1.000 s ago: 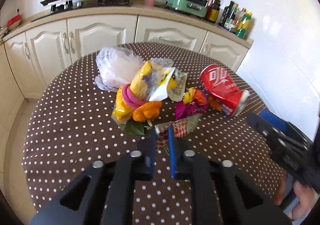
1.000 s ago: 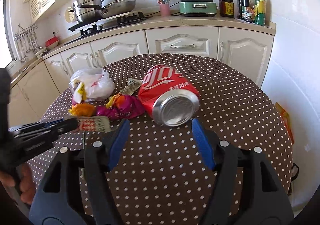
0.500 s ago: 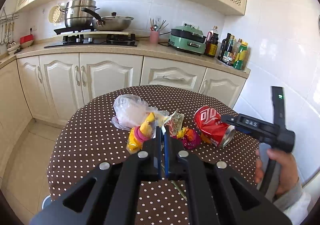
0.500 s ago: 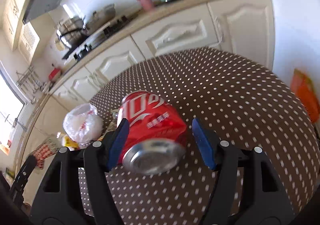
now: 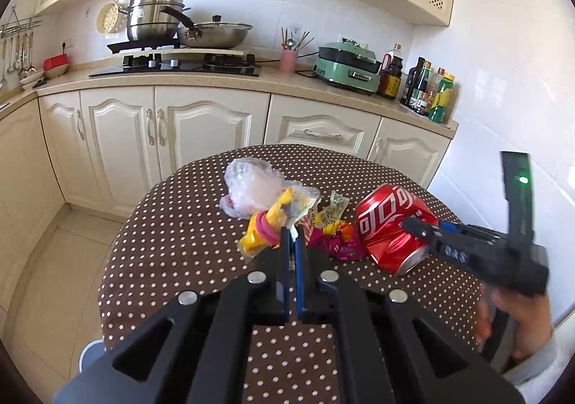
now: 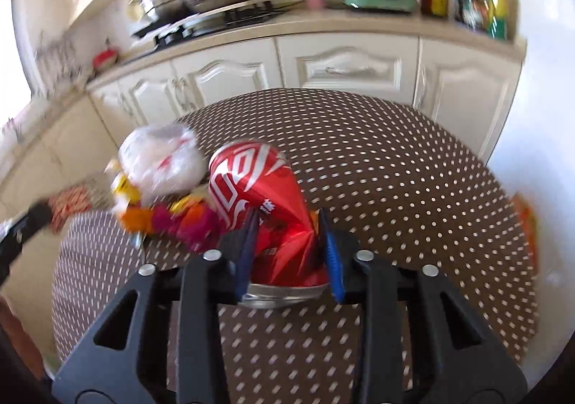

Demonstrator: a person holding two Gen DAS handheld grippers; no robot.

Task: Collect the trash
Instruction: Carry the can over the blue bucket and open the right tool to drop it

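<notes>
The right gripper (image 6: pixel 289 242) has its fingers (image 6: pixel 332 253) closing on the red can (image 6: pixel 258 195), one on each side, squashing its near end. The can lies on the dotted bench (image 6: pixel 395 170). The left gripper (image 5: pixel 293 246) is pinched shut on a thin wrapper (image 5: pixel 294 229). More wrappers (image 5: pixel 334 240) and a plastic bag (image 5: pixel 251 188) sit just beside the can.

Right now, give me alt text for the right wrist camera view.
The right gripper is closing on a crushed red can on a dotted tablecloth. Wrappers and a plastic bag lie left of it; kitchen cabinets stand behind.
</notes>
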